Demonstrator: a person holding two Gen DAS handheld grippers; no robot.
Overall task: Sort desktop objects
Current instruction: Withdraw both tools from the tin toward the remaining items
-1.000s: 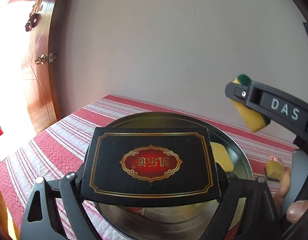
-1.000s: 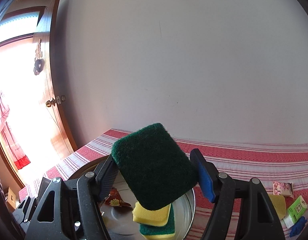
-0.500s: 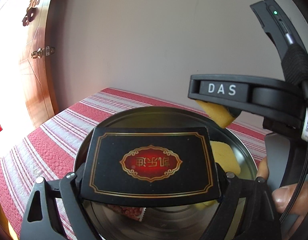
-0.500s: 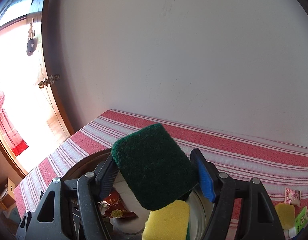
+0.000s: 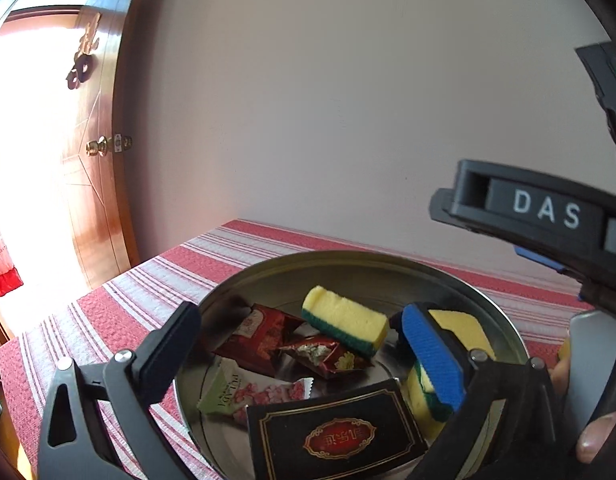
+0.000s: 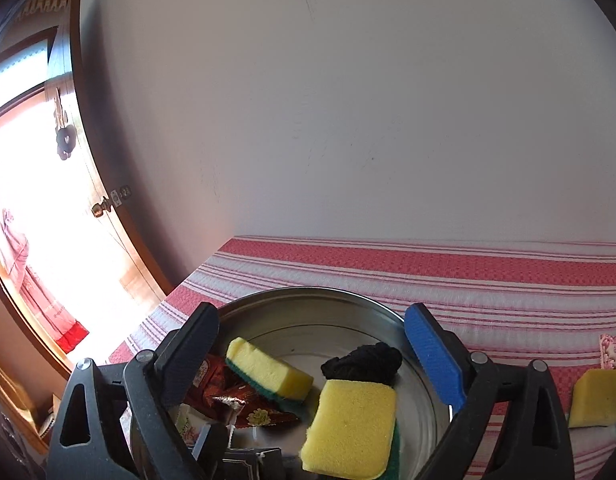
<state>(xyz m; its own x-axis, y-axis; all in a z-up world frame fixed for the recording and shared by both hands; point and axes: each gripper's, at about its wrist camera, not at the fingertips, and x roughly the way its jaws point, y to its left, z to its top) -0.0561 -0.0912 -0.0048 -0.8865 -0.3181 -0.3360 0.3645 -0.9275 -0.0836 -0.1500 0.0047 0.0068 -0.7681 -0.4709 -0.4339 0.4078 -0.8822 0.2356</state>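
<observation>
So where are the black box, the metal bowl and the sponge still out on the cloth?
Black box [image 5: 339,436]: left wrist view, its red emblem.
Metal bowl [image 6: 308,300]: right wrist view, far rim.
Sponge [image 6: 597,398]: right wrist view, yellow face.

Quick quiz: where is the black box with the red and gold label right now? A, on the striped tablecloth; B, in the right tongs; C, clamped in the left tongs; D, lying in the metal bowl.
D: the black box lies inside the metal bowl, free of the tongs.
</observation>
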